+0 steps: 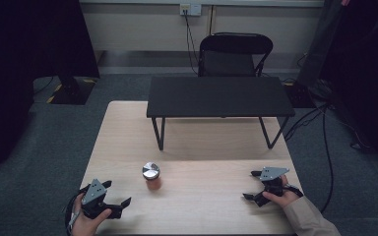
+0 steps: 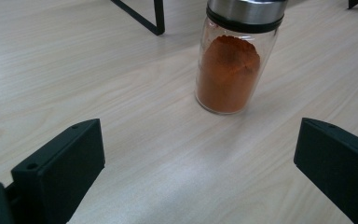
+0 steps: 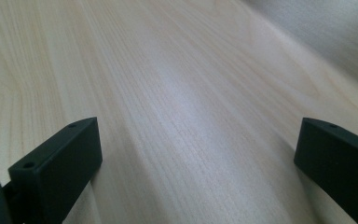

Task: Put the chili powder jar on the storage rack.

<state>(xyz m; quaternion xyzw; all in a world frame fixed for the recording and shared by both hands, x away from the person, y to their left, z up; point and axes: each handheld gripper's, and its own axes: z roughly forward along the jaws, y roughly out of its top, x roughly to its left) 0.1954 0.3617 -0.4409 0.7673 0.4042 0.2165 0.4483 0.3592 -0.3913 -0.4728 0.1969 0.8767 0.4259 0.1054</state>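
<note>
Pale wood grain covers the bench [image 1: 202,147], and a small glass spice jar [image 1: 151,176] stands upright on it toward the near left, capped with a shiny metal lid [image 1: 151,170] and partly filled with orange-red powder [image 2: 227,77]. A person's left hand [image 1: 86,219] holds the left hand-held gripper [image 1: 115,194] at the near left corner, its jaws spread wide apart and empty, pointing toward the jar, which sits near but apart from them. The right hand [image 1: 281,196] holds the right hand-held gripper [image 1: 252,185] at the near right edge, jaws likewise spread apart over bare wood, well apart from the jar. On the far half of the bench stands a low black shelf [image 1: 219,96] on thin metal legs. Beyond the bench, a black folding chair [image 1: 234,54] sits on grey carpet [image 1: 44,142] against the wall.
</note>
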